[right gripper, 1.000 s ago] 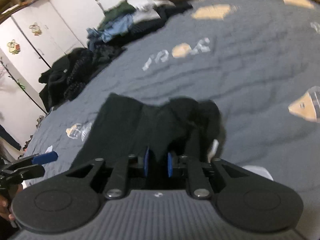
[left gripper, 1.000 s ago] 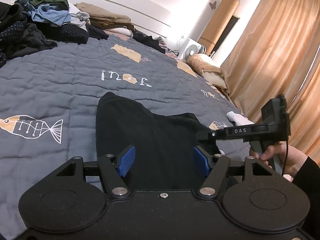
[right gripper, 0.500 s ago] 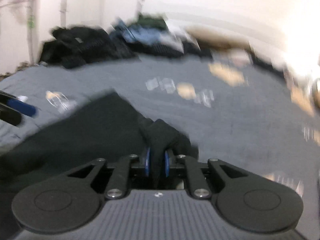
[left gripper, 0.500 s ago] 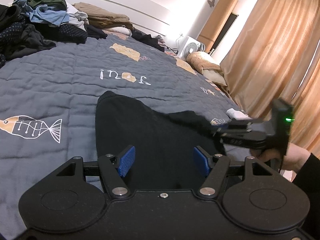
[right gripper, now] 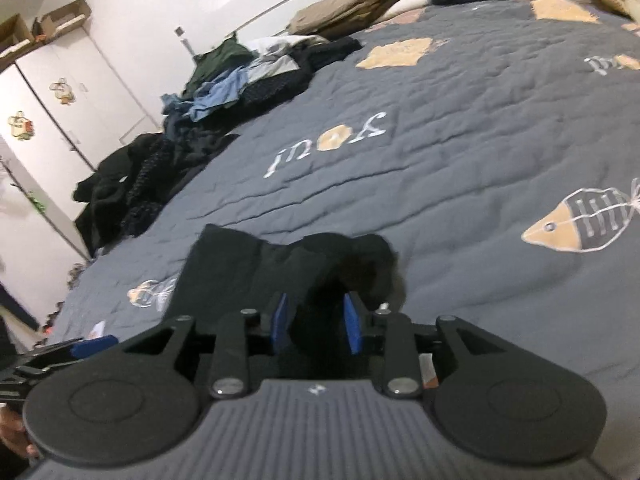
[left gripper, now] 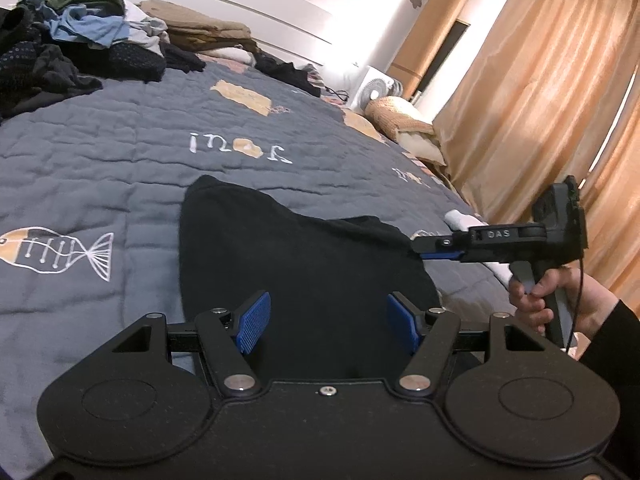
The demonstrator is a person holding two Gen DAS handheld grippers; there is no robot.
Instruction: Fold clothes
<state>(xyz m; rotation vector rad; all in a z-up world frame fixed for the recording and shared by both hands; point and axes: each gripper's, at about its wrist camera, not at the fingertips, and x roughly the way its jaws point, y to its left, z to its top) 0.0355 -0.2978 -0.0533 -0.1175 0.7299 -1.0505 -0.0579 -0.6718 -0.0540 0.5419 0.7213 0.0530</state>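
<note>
Bed [left gripper: 120, 152]: grey quilted cover with fish and lettering motifs; carries everything listed.

Clothes heap [left gripper: 72, 40]: mixed dark, blue and green garments along the far edge, with tan pieces stacked beside it.

Black garment [left gripper: 288, 272]: lies on the near part of the bed, mostly flat. Long axis runs away from the person toward the headboard, the narrower rounded end pointing far. Right edge bunched into a raised ridge.

Right gripper [right gripper: 316, 320]: fingers partly apart, bunched black cloth between them; no firm pinch visible.

Left gripper [left gripper: 328, 324]: fingers spread wide over the near hem, holding nothing.

Step, as judged: a side fold being laid or let go. Next move calls for flattening the ridge and squaring the edges.
</note>
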